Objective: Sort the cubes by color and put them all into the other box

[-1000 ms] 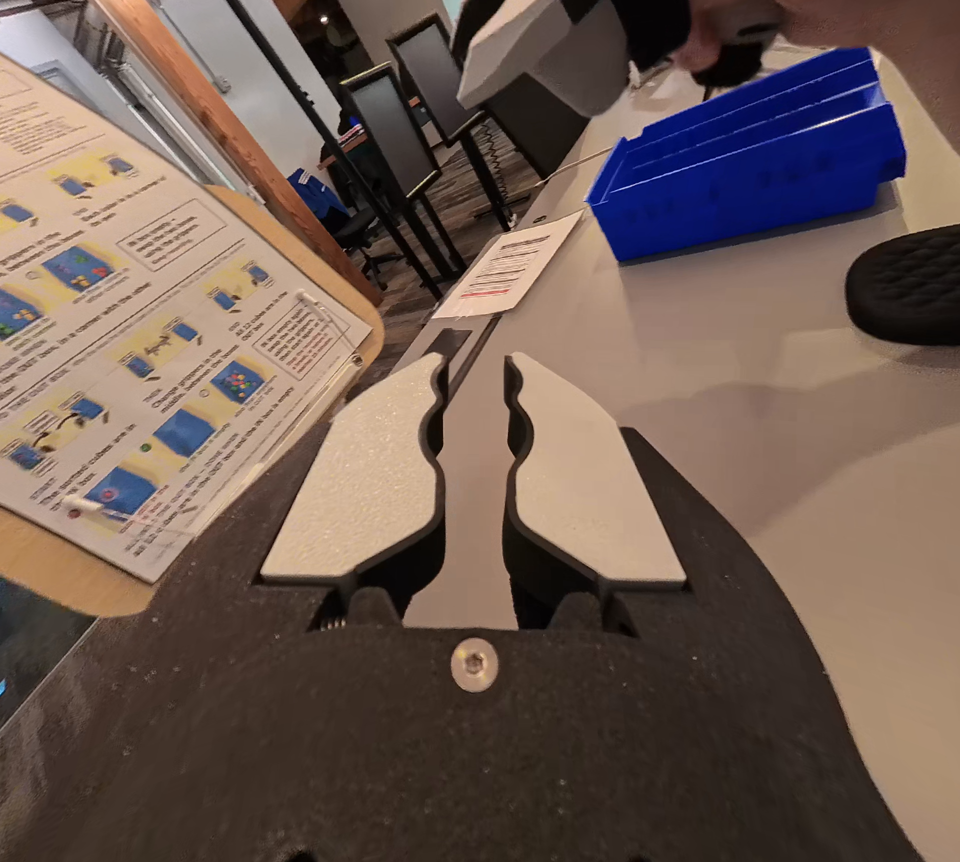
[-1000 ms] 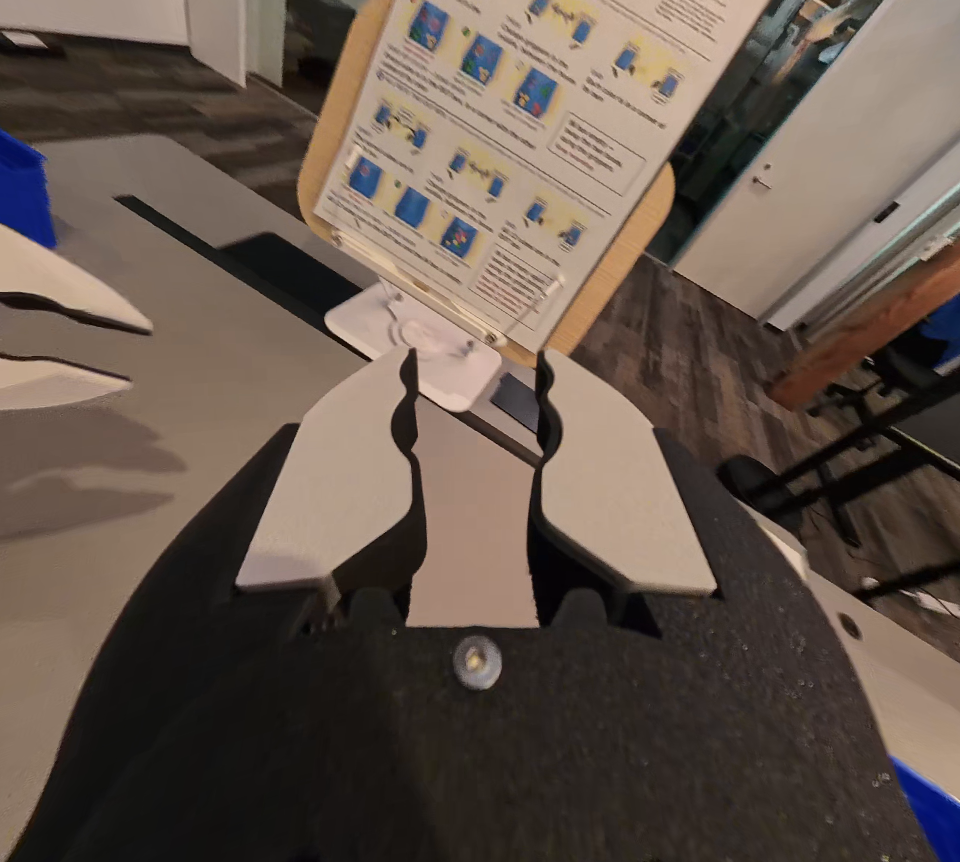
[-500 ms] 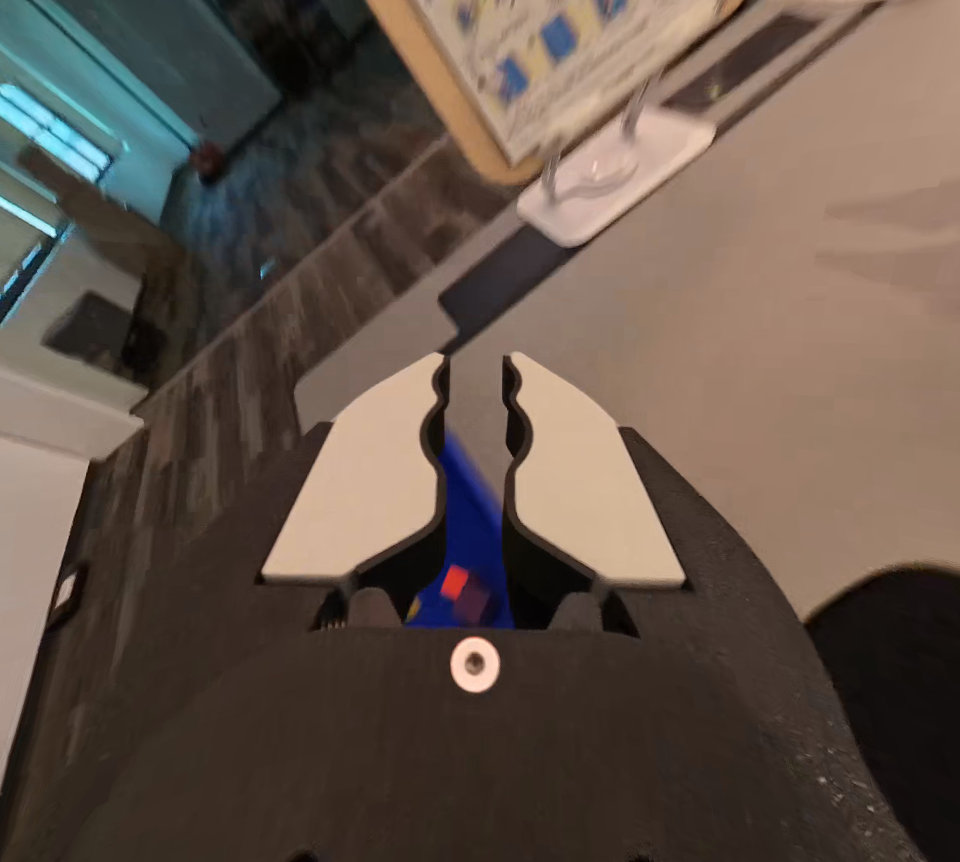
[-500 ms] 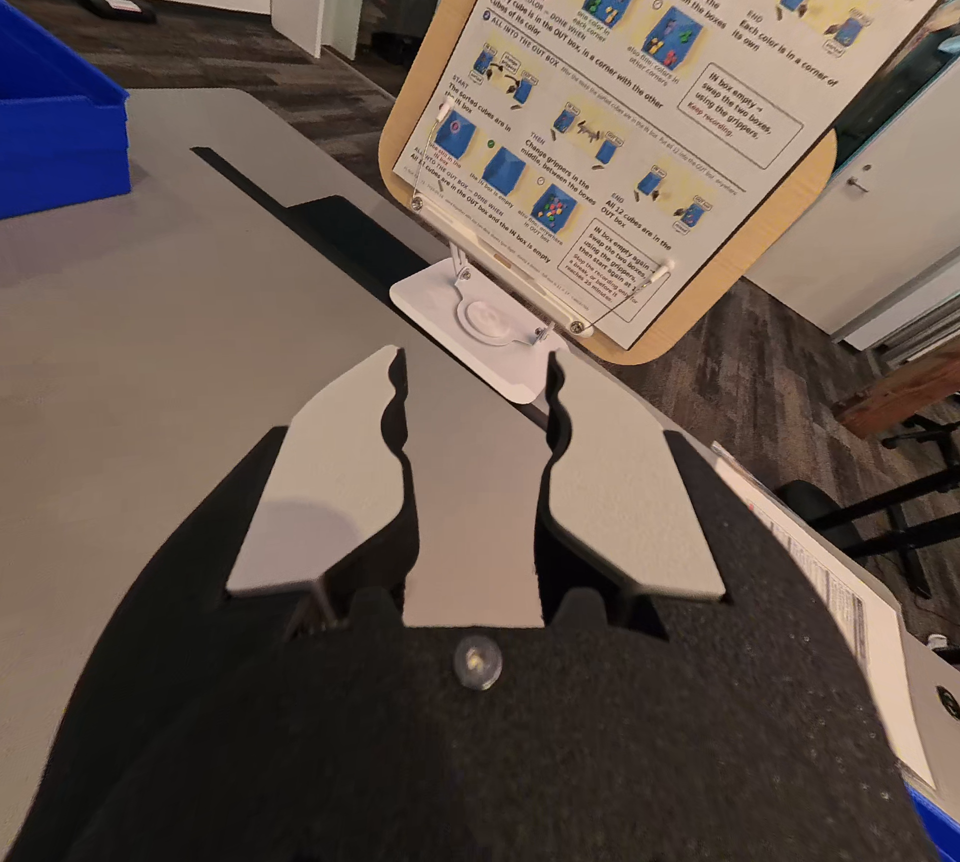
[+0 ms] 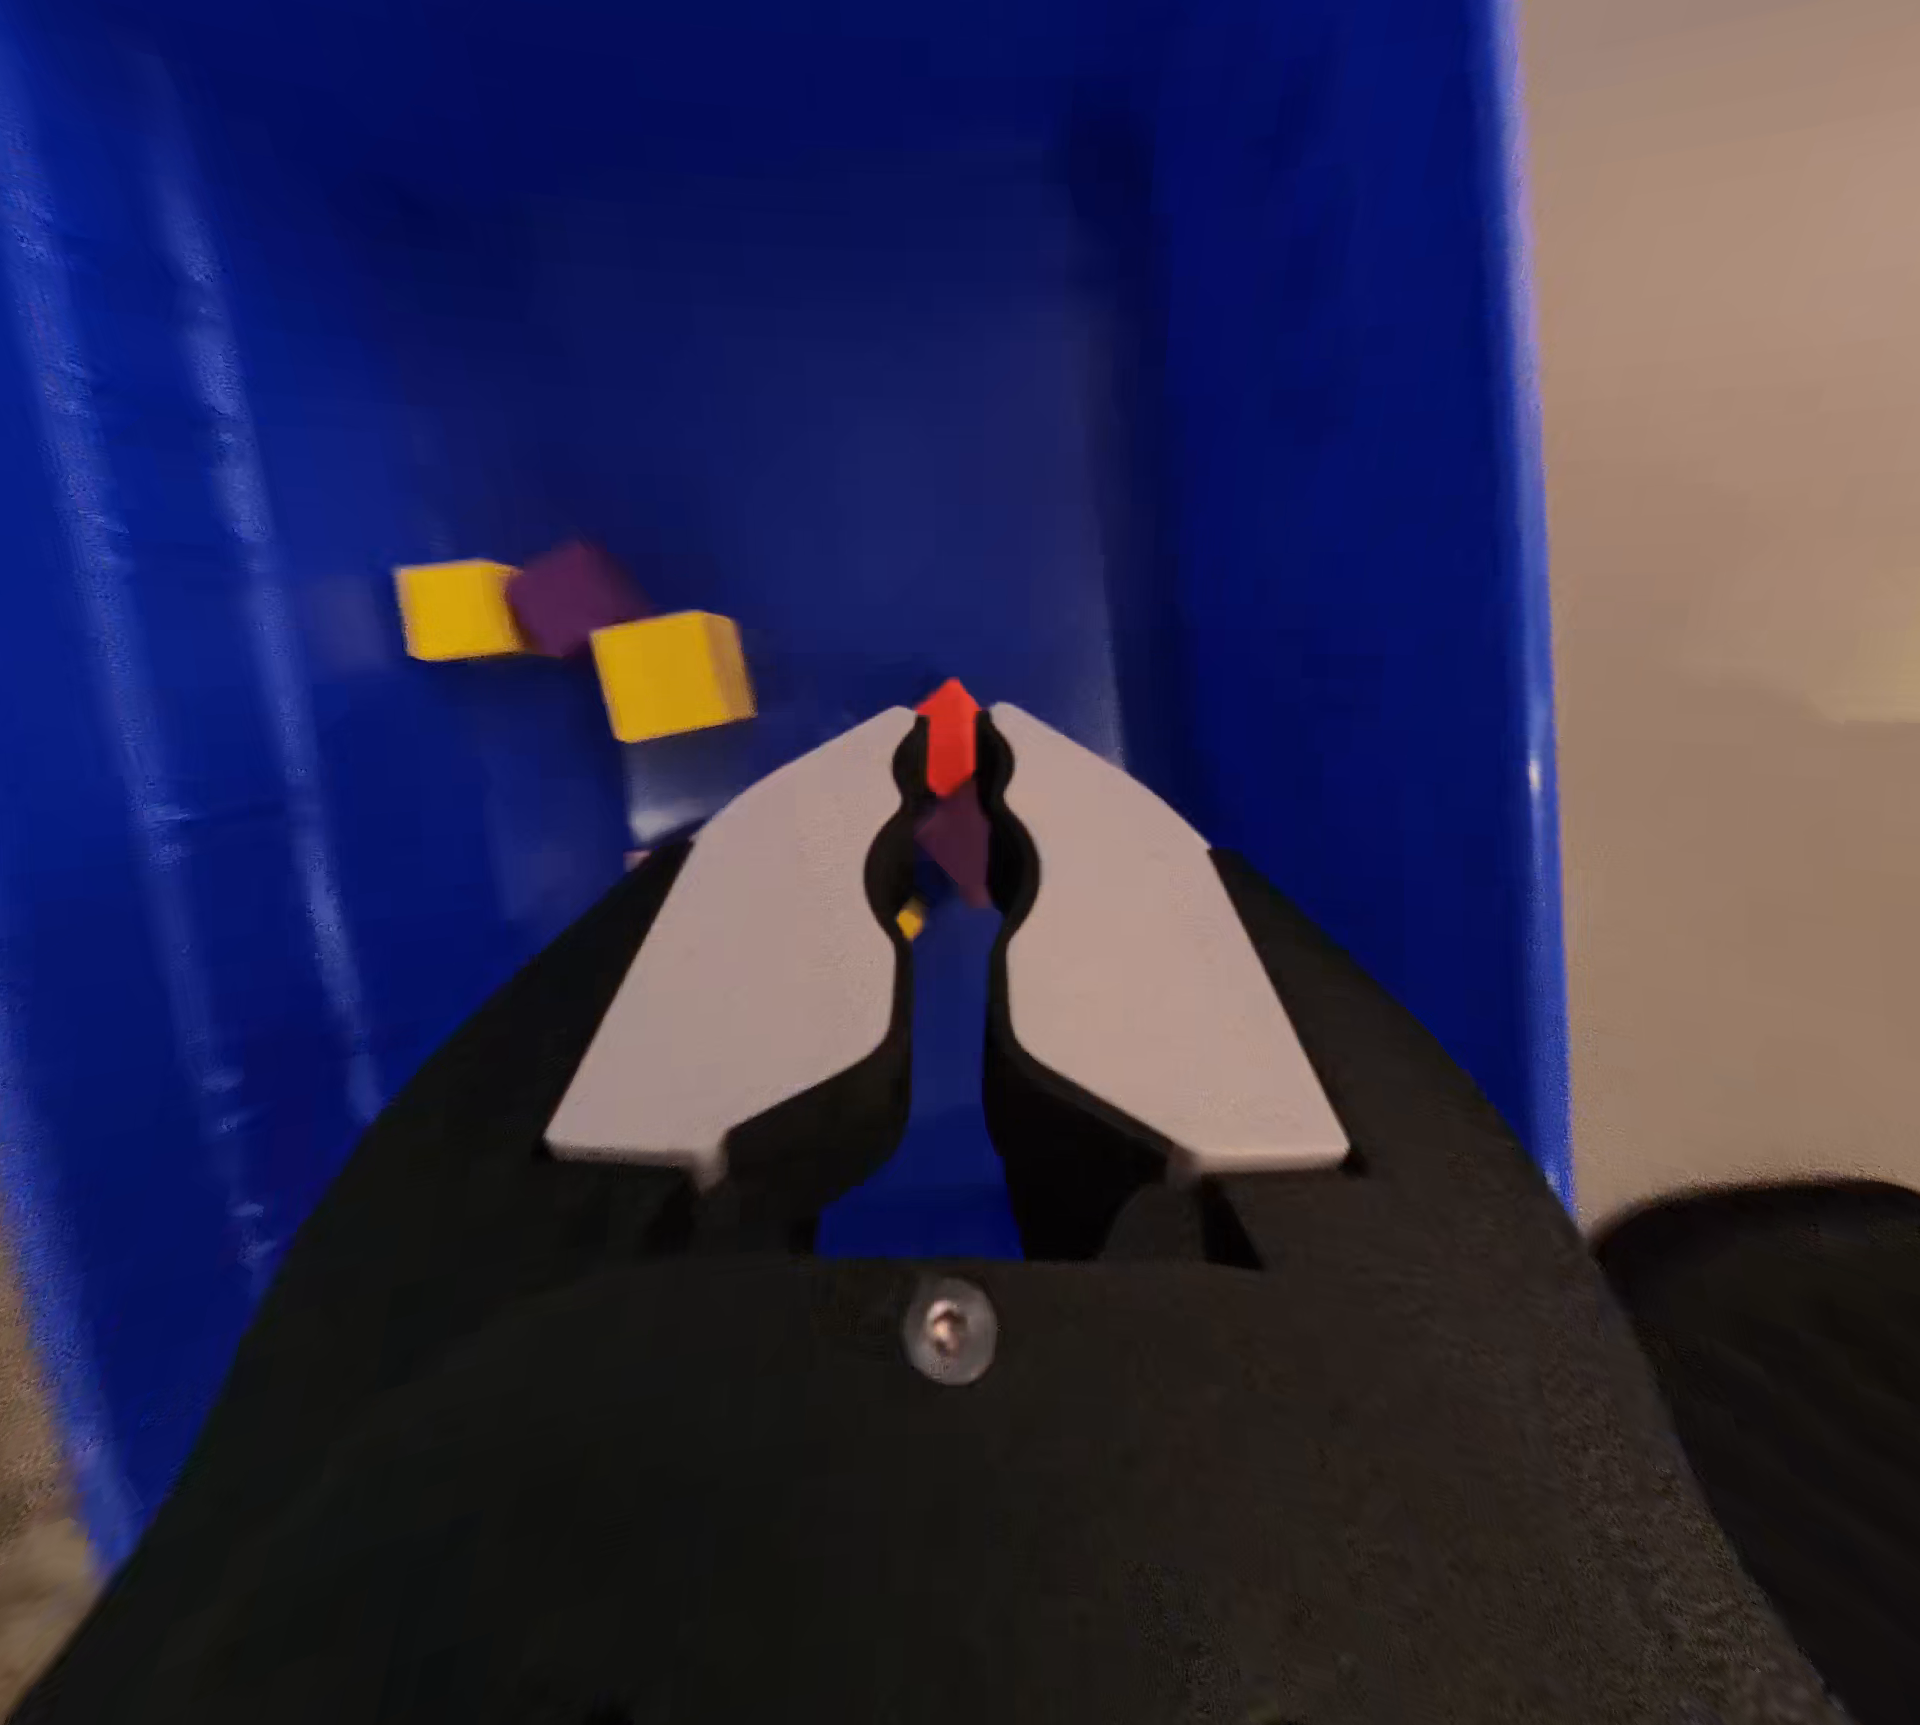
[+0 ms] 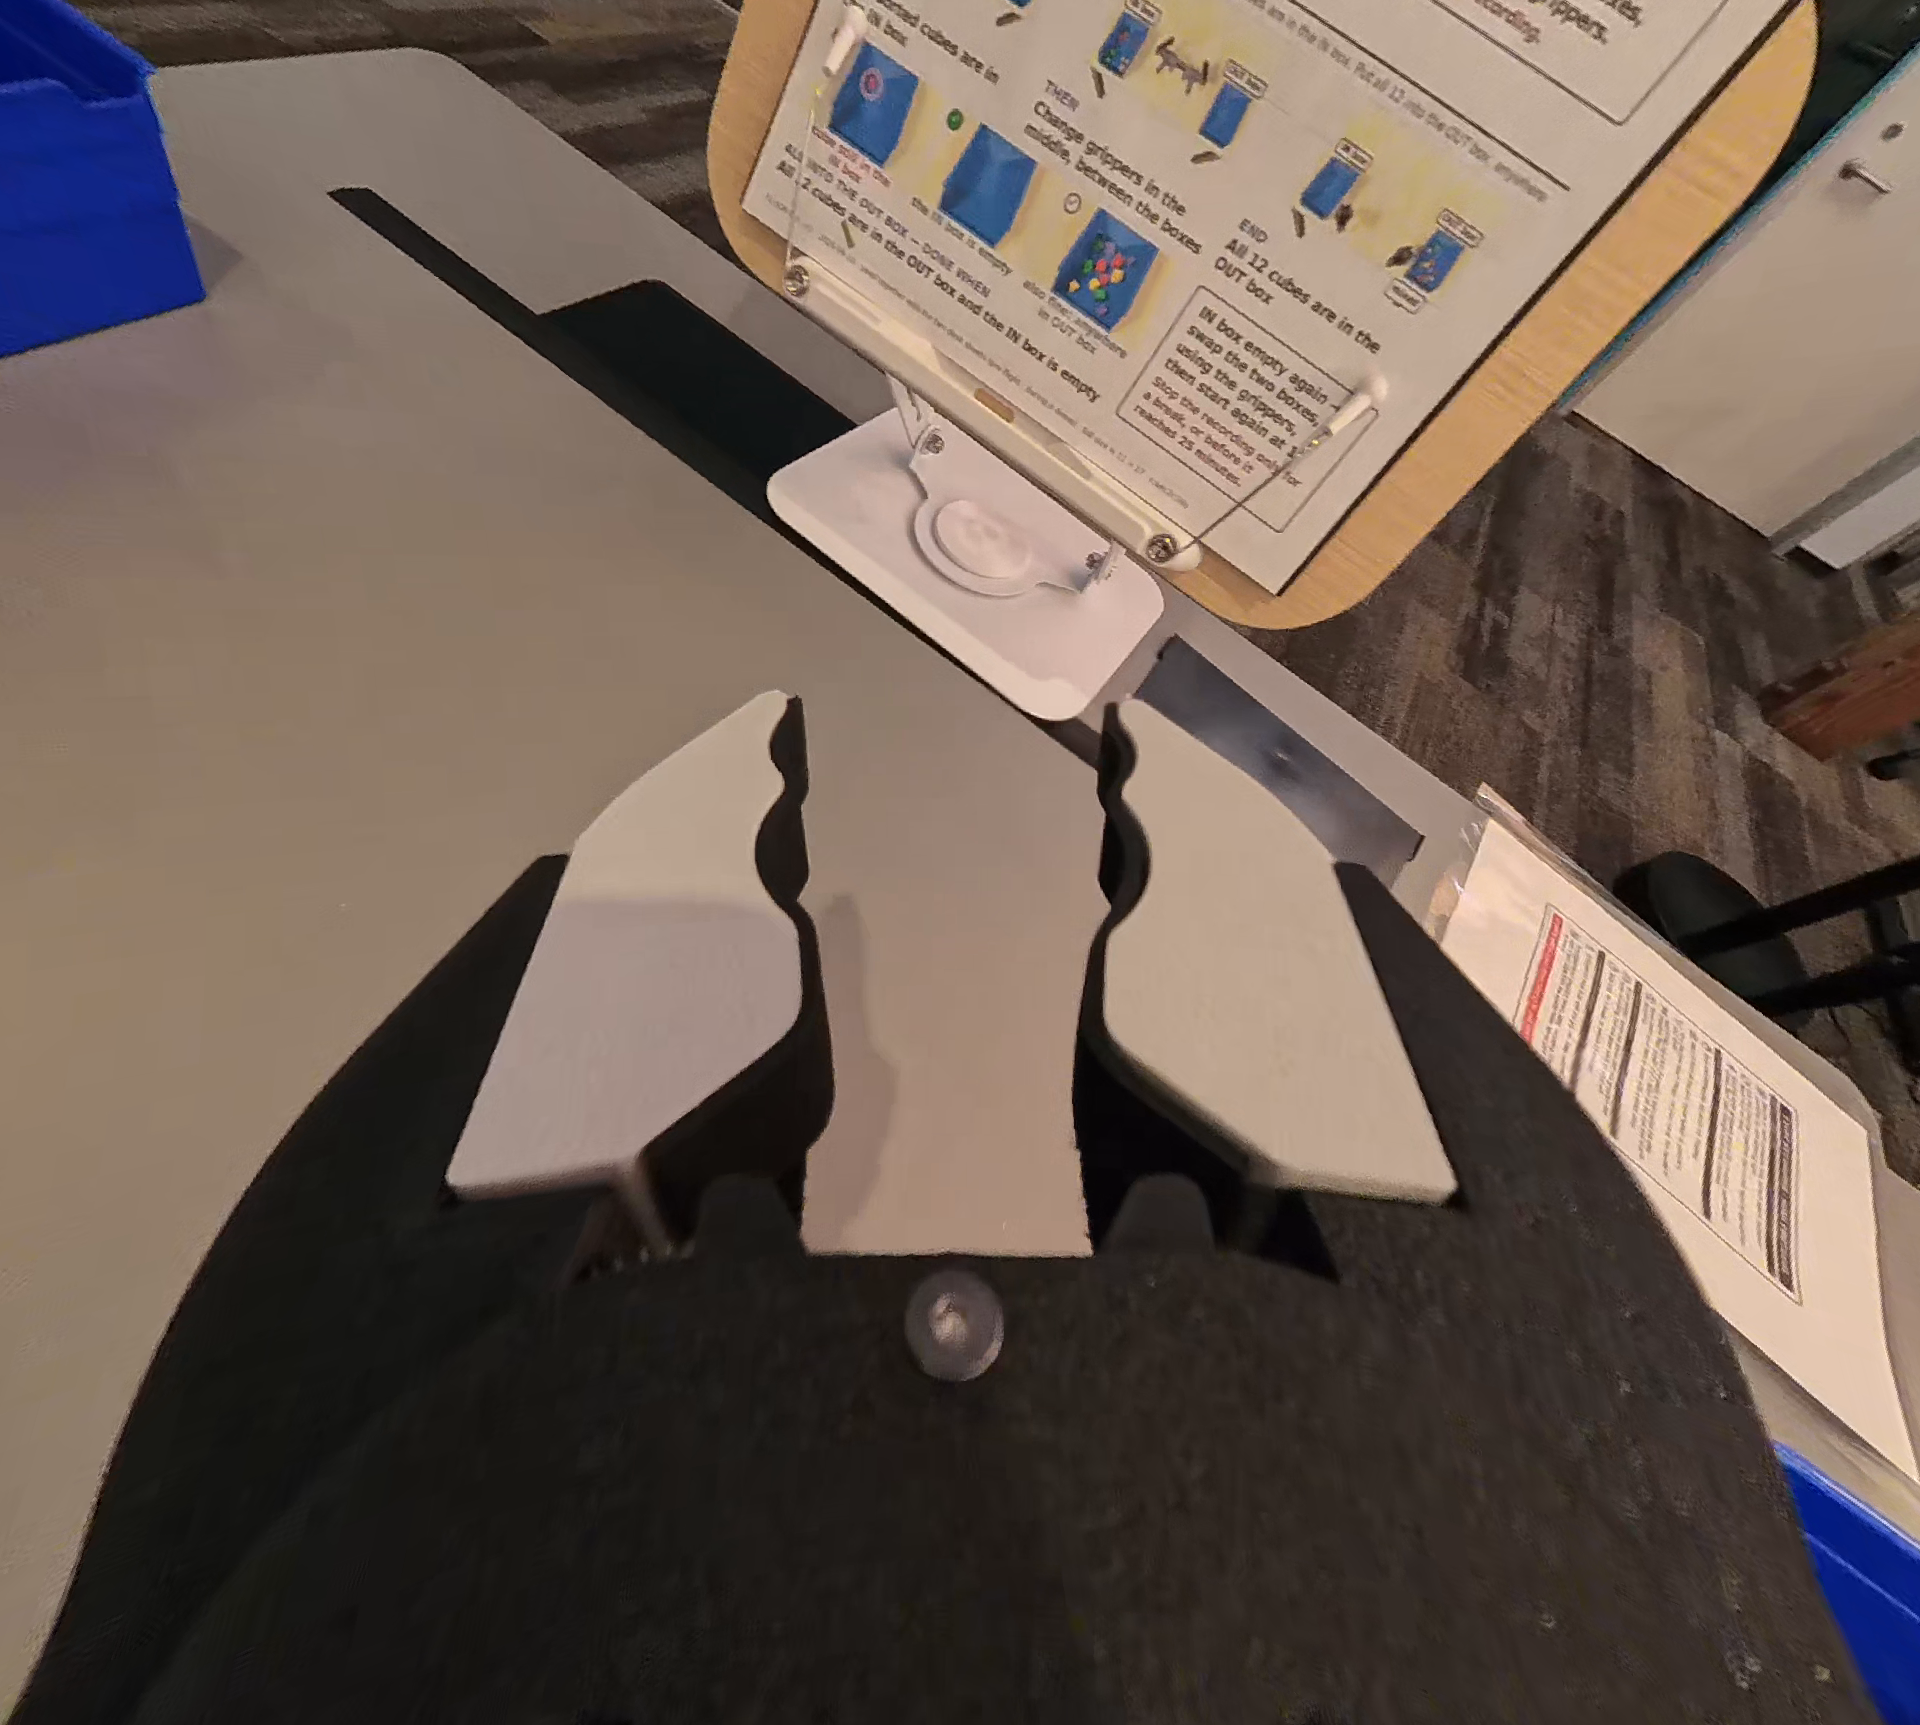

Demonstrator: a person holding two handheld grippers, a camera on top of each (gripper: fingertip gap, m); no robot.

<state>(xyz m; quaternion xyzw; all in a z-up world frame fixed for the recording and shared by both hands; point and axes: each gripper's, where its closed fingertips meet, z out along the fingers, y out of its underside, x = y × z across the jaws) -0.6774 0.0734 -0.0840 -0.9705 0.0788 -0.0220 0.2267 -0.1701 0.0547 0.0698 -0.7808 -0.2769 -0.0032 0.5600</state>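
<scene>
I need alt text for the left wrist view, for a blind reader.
The left hand-held gripper is shut on a red cube inside a blue box. Two yellow cubes and a purple cube lie on the box floor farther left.

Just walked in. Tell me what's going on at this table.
A person is sorting coloured cubes with a pair of handheld tongs. The left tongs are down inside a blue box, closed on a red cube. Two yellow cubes and a purple cube lie loose on the box floor nearby. The right tongs are open and empty, held over the grey table facing an instruction board.
</scene>
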